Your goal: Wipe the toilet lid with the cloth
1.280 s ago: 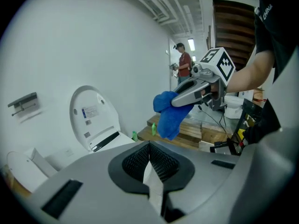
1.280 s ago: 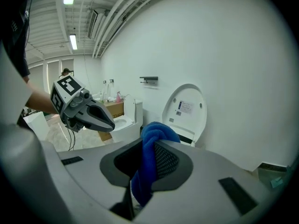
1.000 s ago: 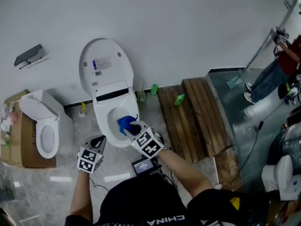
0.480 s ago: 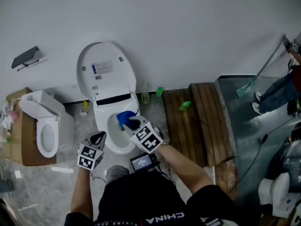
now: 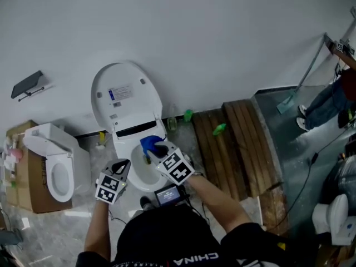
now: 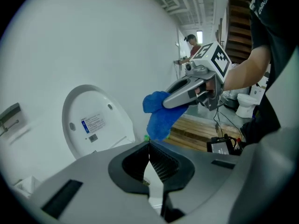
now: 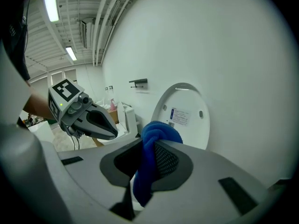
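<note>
Blue cloth (image 5: 149, 144) is hanging bunched in the right gripper (image 5: 159, 149), jaws clamping a fold of it and the loose end dangling over the rear of the open toilet bowl (image 5: 123, 147). Toilet lid (image 5: 125, 90) is standing raised against the white wall, label facing out, and the cloth is hanging clear of it. Left gripper (image 5: 122, 164) is hovering just left of the bowl's front rim, jaws pressing together on nothing. A second toilet (image 5: 53, 166) is sitting further left beside a cardboard box (image 5: 22, 188). A wooden pallet (image 5: 233, 143) is lying to the right, carrying a green bottle (image 5: 219, 129).
</note>
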`<control>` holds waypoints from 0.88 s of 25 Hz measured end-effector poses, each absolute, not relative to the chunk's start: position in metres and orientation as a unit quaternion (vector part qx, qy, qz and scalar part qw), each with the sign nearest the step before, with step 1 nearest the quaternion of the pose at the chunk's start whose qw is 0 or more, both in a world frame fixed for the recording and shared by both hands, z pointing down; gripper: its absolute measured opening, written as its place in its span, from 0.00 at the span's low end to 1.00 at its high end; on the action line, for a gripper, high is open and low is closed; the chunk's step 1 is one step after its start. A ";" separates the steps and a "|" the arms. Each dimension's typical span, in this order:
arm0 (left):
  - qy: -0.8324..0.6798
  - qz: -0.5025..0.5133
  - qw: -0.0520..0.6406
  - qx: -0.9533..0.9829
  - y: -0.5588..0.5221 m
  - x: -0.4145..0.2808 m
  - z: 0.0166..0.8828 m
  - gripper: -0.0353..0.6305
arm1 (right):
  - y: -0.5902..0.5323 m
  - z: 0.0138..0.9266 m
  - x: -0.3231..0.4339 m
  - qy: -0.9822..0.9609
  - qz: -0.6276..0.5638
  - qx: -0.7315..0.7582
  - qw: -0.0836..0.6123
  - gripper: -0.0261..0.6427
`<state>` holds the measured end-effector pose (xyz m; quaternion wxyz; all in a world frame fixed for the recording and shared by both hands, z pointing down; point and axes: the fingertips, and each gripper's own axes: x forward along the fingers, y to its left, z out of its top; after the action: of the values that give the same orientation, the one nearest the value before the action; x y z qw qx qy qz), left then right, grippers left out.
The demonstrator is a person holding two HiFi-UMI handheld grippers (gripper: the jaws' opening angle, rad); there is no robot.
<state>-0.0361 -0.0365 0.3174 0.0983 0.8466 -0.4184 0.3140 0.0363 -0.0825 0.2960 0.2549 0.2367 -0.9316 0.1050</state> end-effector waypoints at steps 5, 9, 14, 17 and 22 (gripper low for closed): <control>-0.421 0.311 0.097 0.846 -0.040 -0.059 0.316 0.07 | -0.083 0.288 0.017 -0.930 0.105 0.249 0.247 0.12; -0.424 0.324 0.076 0.842 -0.041 -0.064 0.315 0.07 | -0.083 0.287 0.007 -0.932 0.109 0.245 0.245 0.12; -0.427 0.327 0.075 0.840 -0.042 -0.061 0.319 0.07 | -0.084 0.288 0.006 -0.932 0.102 0.238 0.252 0.12; -0.436 0.305 0.083 0.843 -0.046 -0.057 0.314 0.07 | -0.087 0.289 0.012 -0.933 0.102 0.236 0.253 0.12; -0.458 0.298 0.076 0.834 -0.054 -0.049 0.308 0.07 | -0.094 0.288 0.025 -0.935 0.102 0.231 0.250 0.12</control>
<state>-0.0490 -0.0535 0.3080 0.0762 0.8340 -0.4580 0.2981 0.0249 -0.0938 0.2882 0.2499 0.2305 -0.9349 0.1022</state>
